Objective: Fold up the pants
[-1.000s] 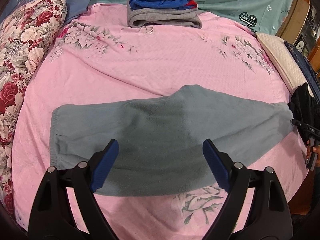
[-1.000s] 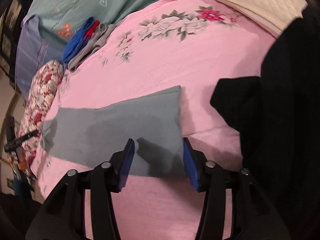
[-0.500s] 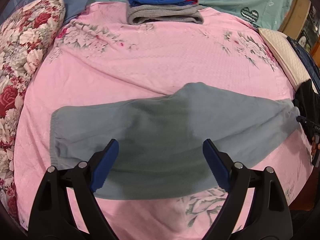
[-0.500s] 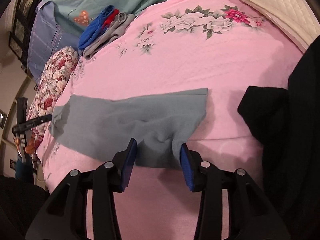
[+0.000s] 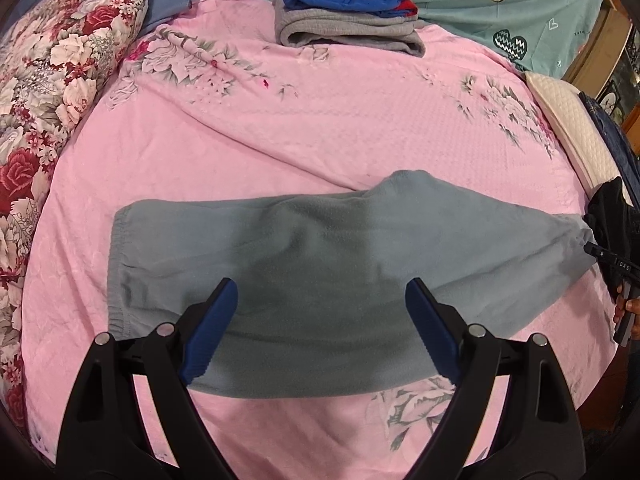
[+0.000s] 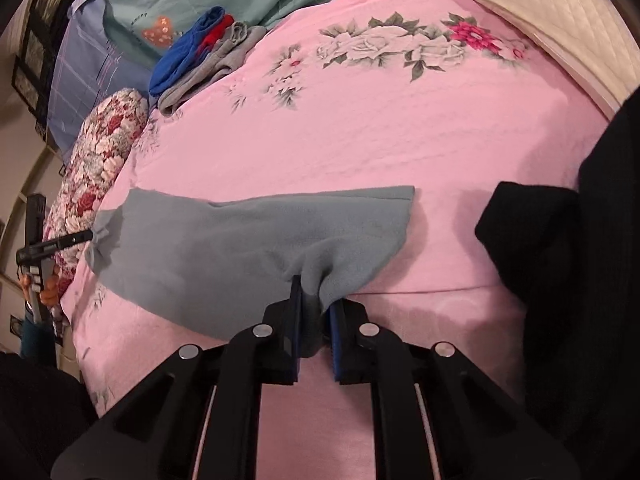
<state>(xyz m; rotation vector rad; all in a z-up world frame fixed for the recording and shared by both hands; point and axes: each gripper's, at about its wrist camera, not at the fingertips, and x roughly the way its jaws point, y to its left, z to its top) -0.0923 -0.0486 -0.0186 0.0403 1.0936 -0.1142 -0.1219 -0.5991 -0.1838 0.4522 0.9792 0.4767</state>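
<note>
Grey-blue fleece pants (image 5: 340, 264) lie flat across the pink floral bedspread (image 5: 320, 120), waistband to the left in the left wrist view. My left gripper (image 5: 320, 285) hovers open over their near middle, with nothing pinched. At the leg end, my right gripper (image 6: 314, 296) is closing. Its blue pads pinch a bunched-up fold of the pants (image 6: 248, 240) hem. From the left wrist view, the right gripper (image 5: 604, 258) shows at the far right edge, against the leg end.
A stack of folded blue, red and grey clothes (image 5: 348, 8) sits at the back. A floral pillow (image 5: 52, 100) lines the left side and a cream quilted pad (image 5: 572, 120) the right. A black garment (image 6: 560, 240) lies right of the pants.
The right gripper's jaws have come together from half open onto the pants' hem, gathering the cloth into a ridge. The left gripper stays open and has barely shifted.
</note>
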